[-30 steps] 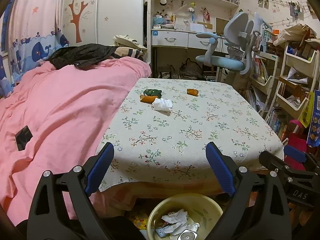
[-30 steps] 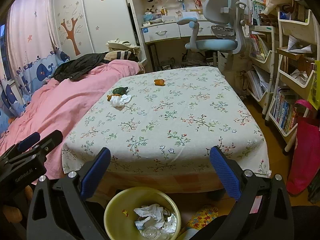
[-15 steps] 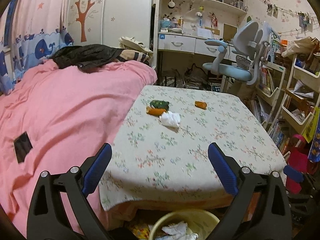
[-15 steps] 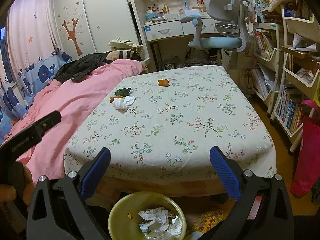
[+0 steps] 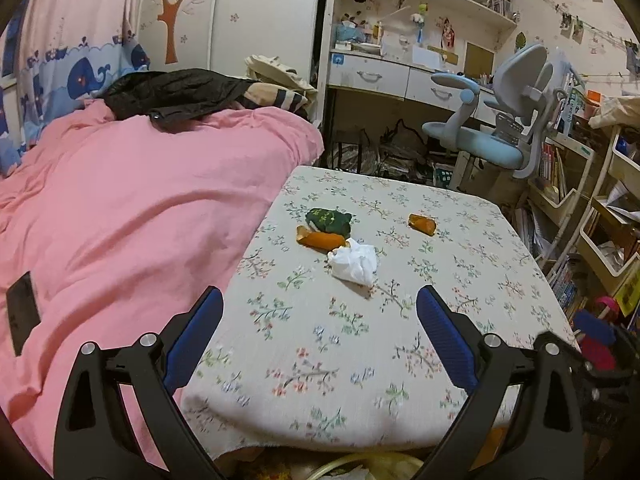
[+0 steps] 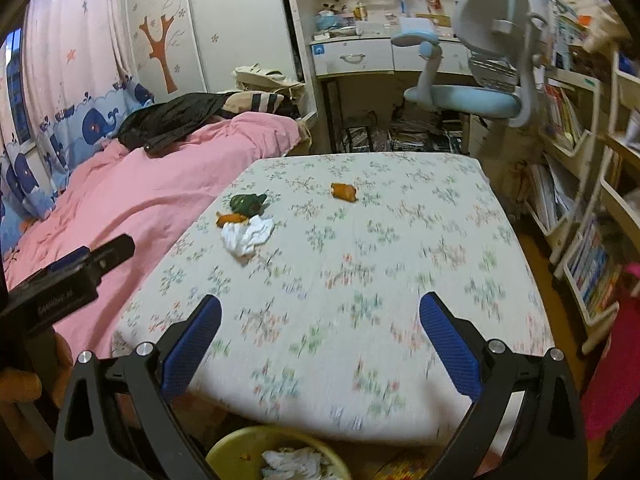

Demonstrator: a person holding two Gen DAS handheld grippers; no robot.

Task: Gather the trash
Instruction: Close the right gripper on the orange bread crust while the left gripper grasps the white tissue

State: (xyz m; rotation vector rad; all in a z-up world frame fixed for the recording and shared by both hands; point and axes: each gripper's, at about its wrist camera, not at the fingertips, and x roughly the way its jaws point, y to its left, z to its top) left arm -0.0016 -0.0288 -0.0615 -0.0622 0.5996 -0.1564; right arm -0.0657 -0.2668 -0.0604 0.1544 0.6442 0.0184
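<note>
On the floral-cloth table (image 5: 360,340) (image 6: 400,240) lie a crumpled white tissue (image 5: 354,266) (image 6: 247,233), an orange wrapper (image 5: 320,239) (image 6: 231,218) touching it, a dark green wrapper (image 5: 329,219) (image 6: 247,203) behind that, and a second orange wrapper (image 5: 422,224) (image 6: 344,191) apart to the right. My left gripper (image 5: 320,320) is open and empty above the near table edge, short of the tissue. My right gripper (image 6: 320,320) is open and empty over the near table. A yellow bin (image 6: 276,456) with crumpled paper stands on the floor below the near table edge.
A bed with a pink cover (image 5: 120,220) borders the table's left side. A blue desk chair (image 5: 500,136) and a desk stand behind the table. Shelves with books (image 6: 580,208) line the right side. The left gripper's body (image 6: 60,284) shows at the right wrist view's left.
Both grippers have risen and moved forward over the table, toward the trash. The bin has slid mostly out of the left wrist view. Both stay open.
</note>
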